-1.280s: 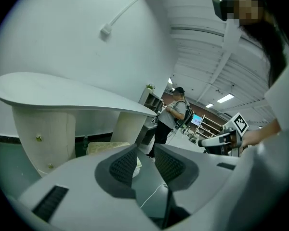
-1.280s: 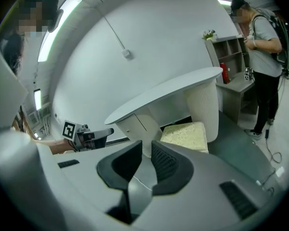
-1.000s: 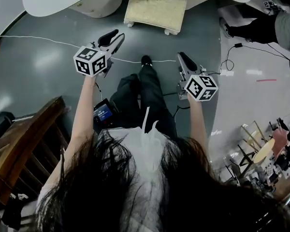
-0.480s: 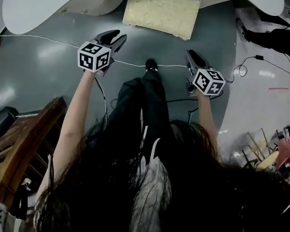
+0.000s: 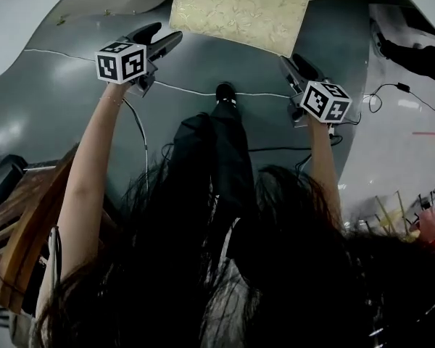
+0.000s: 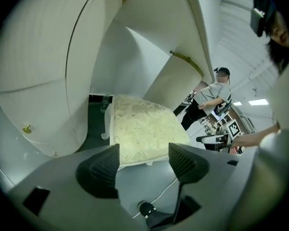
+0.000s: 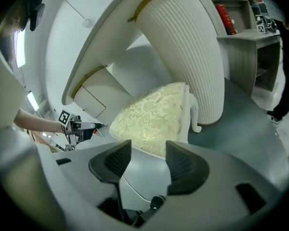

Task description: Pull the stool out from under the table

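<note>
Since neither gripper had hold of the stool [image 5: 239,9], you were on the approach step, by my reading; the pull had not begun.

- Stool: at 12 o'clock in the head view. Its far part was tucked under the white table [image 5: 29,27], and the cream cushion's near edge showed clear of the top.
- Next move, as I judge it: carry both grippers forward toward 12 until the pads straddle the seat's near edge, one toward each corner. Close firmly, then draw back evenly toward 6 so the stool does not swing. The white cable [image 5: 203,91] lay across the floor between you and the stool, and a leg could catch on it.

Left gripper [image 5: 165,33], at 11 o'clock: its jaws had just been opening and stood moderately wide. Nothing was between the pads. Its own view showed the cushion's near edge framed in the gap beyond the fingertips, near but apart.

Right gripper [image 5: 296,64], at 1 o'clock: its jaws had likewise just been opening, to a middling gap, and held nothing. The stool's near right corner lay just beyond the tips, not touched as far as either view showed.
</note>
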